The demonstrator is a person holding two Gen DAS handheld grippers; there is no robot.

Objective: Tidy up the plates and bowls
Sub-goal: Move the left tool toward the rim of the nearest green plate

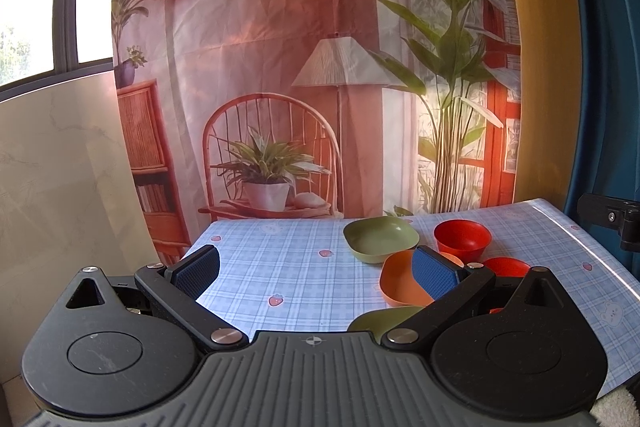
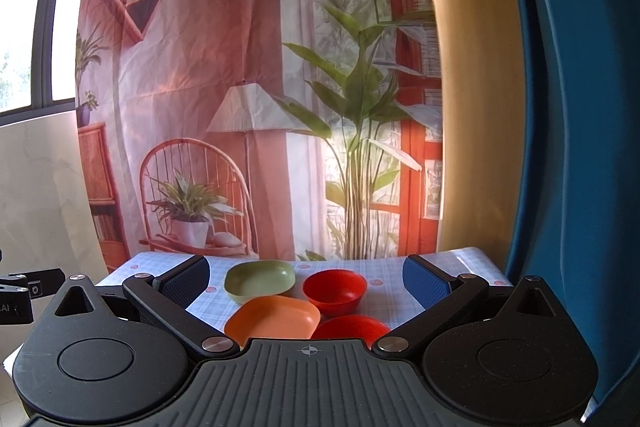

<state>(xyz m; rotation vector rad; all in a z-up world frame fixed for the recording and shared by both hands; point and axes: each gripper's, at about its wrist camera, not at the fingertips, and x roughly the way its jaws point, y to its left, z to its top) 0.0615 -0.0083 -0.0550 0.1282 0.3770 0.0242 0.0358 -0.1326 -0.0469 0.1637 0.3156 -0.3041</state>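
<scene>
A printed room-scene backdrop [image 2: 224,75] hangs behind the checked tabletop [image 1: 280,267]. Green plate [image 2: 259,281], orange plate [image 2: 274,321] and red bowls [image 2: 334,289] cluster toward its far right corner, unstacked; left gripper [image 1: 316,269] and right gripper [image 2: 306,281] hover spread wide, empty, likely ready for sorting.

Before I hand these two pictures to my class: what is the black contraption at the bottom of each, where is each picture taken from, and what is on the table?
Each black contraption is a hand-held two-finger gripper that a person carries, one in each hand. A small camera sits on each and looks forward along its fingers, so one picture comes from the left gripper and the other from the right gripper. Both have their blue-padded fingers spread wide and hold nothing.

On the checked tablecloth lie a green square dish, an orange square dish, a red bowl and a second red bowl nearer the camera. The left view also shows another green dish, partly hidden. Behind hangs a printed backdrop of a room.
</scene>
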